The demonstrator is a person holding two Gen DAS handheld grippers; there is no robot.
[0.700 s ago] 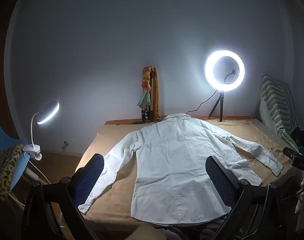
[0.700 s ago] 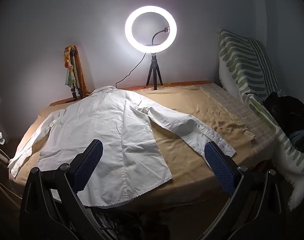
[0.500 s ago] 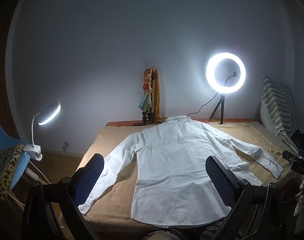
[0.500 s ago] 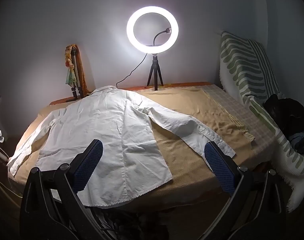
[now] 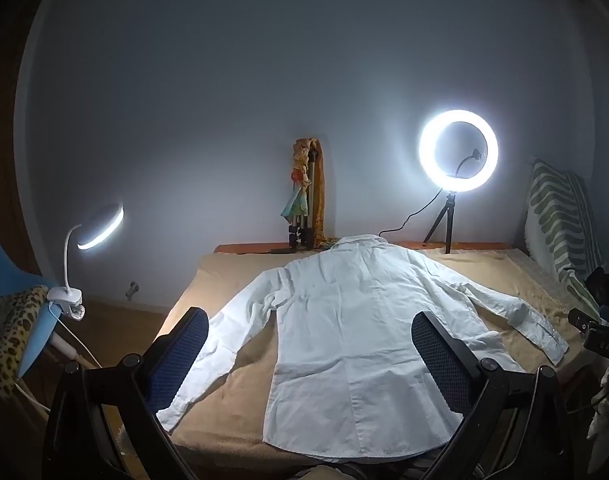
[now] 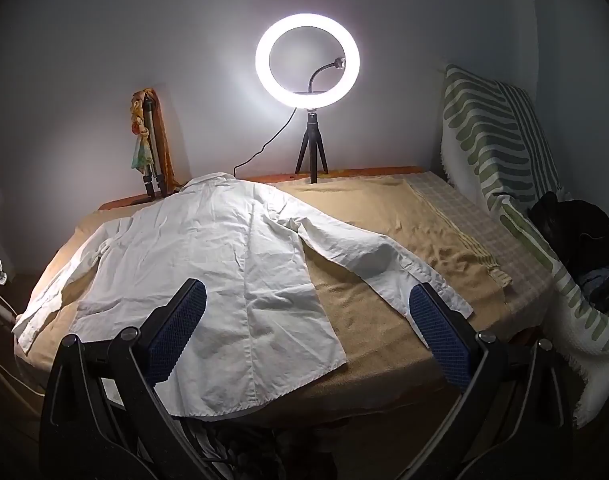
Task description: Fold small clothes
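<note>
A white shirt [image 5: 356, 332] lies flat, back up, sleeves spread, on the tan-covered bed [image 6: 384, 332], collar toward the ring light [image 6: 307, 60]. The left gripper [image 5: 310, 354] and right gripper [image 6: 306, 330] hover above its hem, both spread wide, holding nothing.

White long-sleeved shirt [image 5: 356, 332] lies flat on the tan-covered bed [image 6: 388, 344], collar away from me, sleeves spread to both sides. Lit ring light on a tripod [image 6: 307, 60] stands behind it, right of the collar; white clip-on lamp [image 5: 92, 240] far left.
</note>
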